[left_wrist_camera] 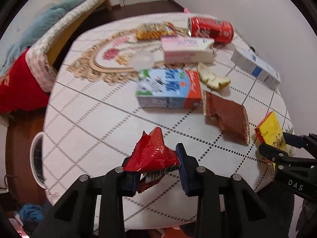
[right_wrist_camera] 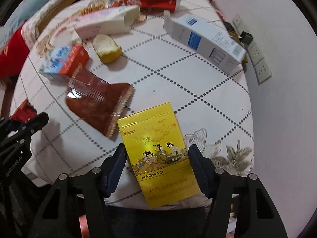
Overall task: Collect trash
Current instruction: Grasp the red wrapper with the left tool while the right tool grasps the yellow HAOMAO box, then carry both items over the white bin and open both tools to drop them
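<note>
Trash scattered on counter [right_wrist_camera: 198, 75]
Crumpled red wrapper [left_wrist_camera: 153, 154] near edge; yellow box [right_wrist_camera: 156, 154] flat; brown wrapper [right_wrist_camera: 97, 103], milk carton [left_wrist_camera: 168, 88], peel [left_wrist_camera: 213, 77], red can [left_wrist_camera: 211, 29] on side.

The left gripper [left_wrist_camera: 156, 168] hangs low over the near edge of the table [left_wrist_camera: 95, 107], its blue-padded fingers [left_wrist_camera: 186, 170] pinched together on a crumpled red wrapper [left_wrist_camera: 152, 154]. The right gripper [right_wrist_camera: 157, 168] sits at the near right edge, fingers [right_wrist_camera: 200, 170] spread either side of a yellow box [right_wrist_camera: 156, 154], a gap showing beside each pad.
</note>
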A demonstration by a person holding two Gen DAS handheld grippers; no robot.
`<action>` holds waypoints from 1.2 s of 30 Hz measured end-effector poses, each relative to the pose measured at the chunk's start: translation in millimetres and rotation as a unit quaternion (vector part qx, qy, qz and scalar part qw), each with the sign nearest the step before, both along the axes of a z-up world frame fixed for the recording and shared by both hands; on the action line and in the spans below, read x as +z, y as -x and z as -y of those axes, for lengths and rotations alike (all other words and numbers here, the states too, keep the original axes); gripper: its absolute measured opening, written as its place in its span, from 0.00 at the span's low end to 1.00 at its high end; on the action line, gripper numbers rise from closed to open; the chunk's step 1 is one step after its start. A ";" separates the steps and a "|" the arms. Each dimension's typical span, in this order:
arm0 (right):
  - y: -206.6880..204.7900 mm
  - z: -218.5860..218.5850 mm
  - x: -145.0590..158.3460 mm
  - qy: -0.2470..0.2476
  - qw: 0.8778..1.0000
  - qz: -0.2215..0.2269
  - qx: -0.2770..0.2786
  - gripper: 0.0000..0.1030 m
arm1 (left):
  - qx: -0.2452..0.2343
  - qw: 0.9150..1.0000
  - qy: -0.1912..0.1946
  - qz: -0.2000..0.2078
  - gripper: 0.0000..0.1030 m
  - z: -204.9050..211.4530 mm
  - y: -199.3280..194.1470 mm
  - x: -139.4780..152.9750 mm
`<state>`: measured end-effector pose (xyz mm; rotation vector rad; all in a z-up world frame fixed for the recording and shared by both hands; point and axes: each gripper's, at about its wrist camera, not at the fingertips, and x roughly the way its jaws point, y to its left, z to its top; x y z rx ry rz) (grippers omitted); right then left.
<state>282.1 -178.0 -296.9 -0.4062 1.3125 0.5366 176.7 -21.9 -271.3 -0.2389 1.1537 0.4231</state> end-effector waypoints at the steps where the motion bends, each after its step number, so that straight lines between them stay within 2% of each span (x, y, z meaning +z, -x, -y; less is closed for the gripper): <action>1: 6.3 -0.5 6.3 -0.008 1.000 0.005 -0.007 0.64 | 0.002 1.000 -0.006 0.006 0.28 -2.5 5.0 6.1; 7: 30.9 -0.9 44.7 -0.063 0.997 0.022 -0.042 0.63 | 0.019 0.998 -0.039 0.045 0.28 -25.5 37.4 52.2; 11: 53.2 -13.8 75.3 -0.106 0.992 0.036 -0.050 0.63 | 0.041 0.996 -0.047 0.068 0.28 -54.7 59.6 86.4; 13: 63.5 -31.2 93.9 -0.135 0.989 0.040 -0.040 0.63 | 0.054 0.994 -0.055 0.079 0.28 -72.9 75.8 102.5; 18: 92.9 -96.6 125.7 -0.173 0.984 0.038 0.011 0.63 | 0.092 0.987 -0.082 0.100 0.28 -130.7 120.1 134.0; 22: 126.1 -167.6 141.7 -0.199 0.977 0.020 0.071 0.63 | 0.133 0.981 -0.094 0.102 0.28 -184.6 159.0 142.3; 26: 162.2 -245.1 140.8 -0.216 0.967 -0.004 0.132 0.63 | 0.185 0.974 -0.095 0.091 0.28 -246.7 200.6 130.4; 29: 190.2 -309.3 121.2 -0.214 0.961 -0.040 0.172 0.63 | 0.227 0.969 -0.068 0.075 0.28 -298.1 231.9 103.9; 32: 215.7 -372.2 87.6 -0.190 0.958 -0.072 0.204 0.63 | 0.265 0.962 -0.025 0.059 0.28 -344.0 259.0 64.8; 36: 235.3 -437.8 31.8 -0.149 0.958 -0.111 0.217 0.63 | 0.307 0.950 0.032 0.035 0.28 -389.4 280.3 7.7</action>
